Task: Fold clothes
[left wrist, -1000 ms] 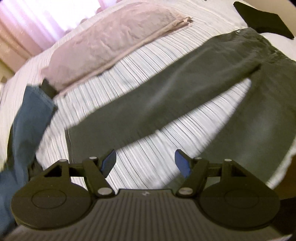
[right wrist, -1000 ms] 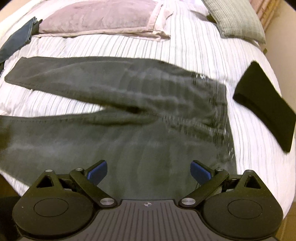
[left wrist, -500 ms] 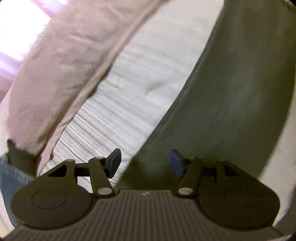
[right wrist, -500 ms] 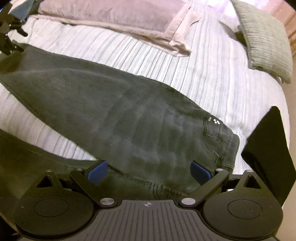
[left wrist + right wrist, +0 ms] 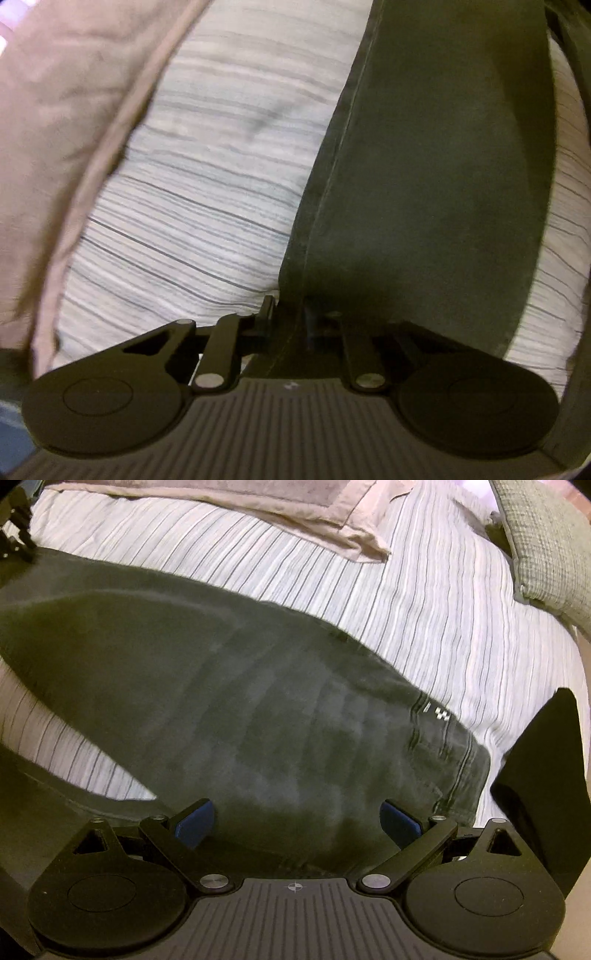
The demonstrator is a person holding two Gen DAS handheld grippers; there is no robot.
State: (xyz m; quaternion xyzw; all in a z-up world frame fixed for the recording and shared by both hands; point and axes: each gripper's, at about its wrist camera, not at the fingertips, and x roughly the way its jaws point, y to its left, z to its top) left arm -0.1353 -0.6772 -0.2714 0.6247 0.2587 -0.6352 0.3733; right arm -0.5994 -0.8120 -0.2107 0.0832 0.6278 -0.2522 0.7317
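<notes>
- Closest in, my left tongs point(image 5: 291, 321) are pinched on the hem end of one leg of the dark grey jeans point(image 5: 424, 177). The jaws are drawn in narrow with cloth bunched between them, though the pads themselves are mostly buried in the fabric.
- From that pinch the leg runs straight ahead and away from the left tongs, so its long axis lines up with my fingers. The seam edge sits just left of centre.
- My right tongs point(image 5: 297, 821) are spread wide and gripping nothing, with both blue pads point(image 5: 194, 825) showing. They hover right over the seat and thigh, waistband point(image 5: 465, 771) just ahead and to their right.
- From the right tongs the same leg stretches way off to the left, ending where the other gripper point(image 5: 16, 535) peeks in at the far left corner. So each hand has one end covered: left has the hem, right is nearer the waist.
- The second leg runs out to the left below the first, under the right tongs' near-left side, with striped bedspread point(image 5: 369, 590) showing in the gap between them.
- My guess for the next bit: right tongs need to close on the waistband edge so the far leg can be carried toward me onto the near one. Only one hand has cloth so far.
- Further out: a pinkish pillow point(image 5: 258, 506) beyond the jeans, a grey textured cushion point(image 5: 546, 546) far right, and a folded black item point(image 5: 543, 775) off to the right, just past the waistband.
</notes>
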